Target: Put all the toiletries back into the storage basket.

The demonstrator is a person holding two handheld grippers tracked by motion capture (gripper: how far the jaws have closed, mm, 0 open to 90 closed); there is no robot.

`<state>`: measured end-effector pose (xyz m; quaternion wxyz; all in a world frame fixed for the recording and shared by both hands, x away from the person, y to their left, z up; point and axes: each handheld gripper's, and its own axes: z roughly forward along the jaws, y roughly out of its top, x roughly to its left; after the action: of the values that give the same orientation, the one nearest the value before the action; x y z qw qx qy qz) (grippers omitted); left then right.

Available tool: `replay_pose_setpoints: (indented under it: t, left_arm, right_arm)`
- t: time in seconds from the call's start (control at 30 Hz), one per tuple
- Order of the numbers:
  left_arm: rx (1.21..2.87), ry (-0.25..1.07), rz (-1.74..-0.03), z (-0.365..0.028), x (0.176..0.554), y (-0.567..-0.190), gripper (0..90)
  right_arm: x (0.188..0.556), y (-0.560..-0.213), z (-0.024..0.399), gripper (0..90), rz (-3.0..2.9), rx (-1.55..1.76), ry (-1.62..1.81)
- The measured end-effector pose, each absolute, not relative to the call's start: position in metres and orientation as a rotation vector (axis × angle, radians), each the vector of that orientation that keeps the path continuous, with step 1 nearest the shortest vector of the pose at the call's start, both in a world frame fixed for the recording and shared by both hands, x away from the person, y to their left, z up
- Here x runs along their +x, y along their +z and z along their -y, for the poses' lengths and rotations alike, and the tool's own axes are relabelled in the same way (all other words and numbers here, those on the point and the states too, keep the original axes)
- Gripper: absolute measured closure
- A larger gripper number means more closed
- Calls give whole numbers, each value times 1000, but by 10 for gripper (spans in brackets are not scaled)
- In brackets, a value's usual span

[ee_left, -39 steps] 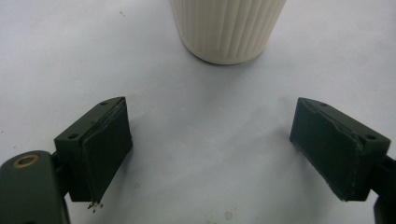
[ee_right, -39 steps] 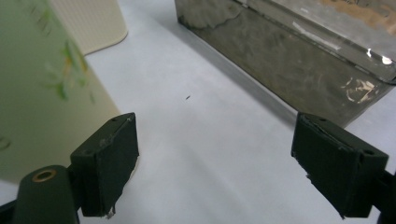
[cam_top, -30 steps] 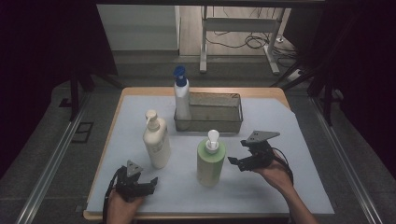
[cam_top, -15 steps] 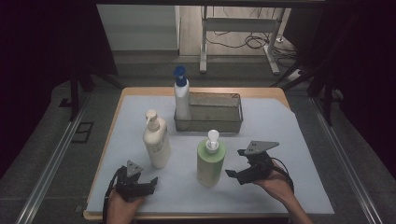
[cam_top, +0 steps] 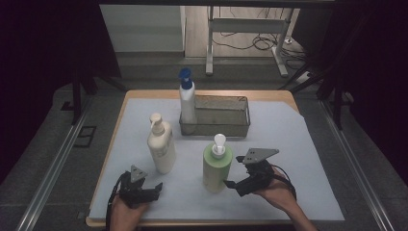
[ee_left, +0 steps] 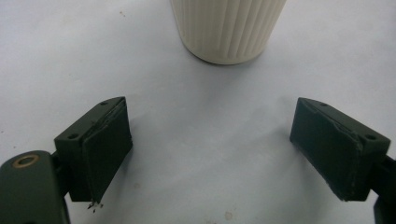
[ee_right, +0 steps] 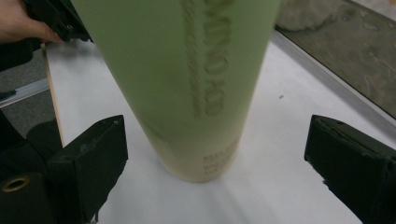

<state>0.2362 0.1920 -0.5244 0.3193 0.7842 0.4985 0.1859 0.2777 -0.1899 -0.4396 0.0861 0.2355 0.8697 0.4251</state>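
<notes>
From the high view, the green bottle [cam_top: 217,166] stands low in the middle of the frame, on the white mat [cam_top: 288,139]. The right gripper [cam_top: 234,185] sits just to its right, low down, with its jaws pointed at the bottom of the bottle. Its jaws have just been opening wider, and they are not touching the bottle. The left gripper [cam_top: 154,188] rests at the lower left, near the cream bottle [cam_top: 161,145]. In the upper middle, a blue-topped bottle [cam_top: 186,96] stands in a wire basket [cam_top: 235,126].

In the left gripper view, the 2 jaws stand wide apart with nothing between them. The ribbed bottom of the cream bottle [ee_left: 228,28] is at the top of the frame, well ahead of the jaws.

In the right gripper view, the green bottle [ee_right: 187,84] fills the middle. The 2 jaws stand wide, 1 at each lower corner, with gaps on both sides, so nothing is held yet.

What could go wrong? The bottle is tall and thin. If 1 jaw bumps it first, it could tip over. A grab so low down could also let the top lean and slip.
</notes>
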Motion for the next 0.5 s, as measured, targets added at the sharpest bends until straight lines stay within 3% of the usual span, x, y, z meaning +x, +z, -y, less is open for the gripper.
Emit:
replay_pose_setpoints:
  t: [0.5]
  left_arm:
    - [2063, 489, -1311, -192, 236, -524, 123]
  right_arm:
    - [280, -431, 163, 73, -2595, 665, 1275]
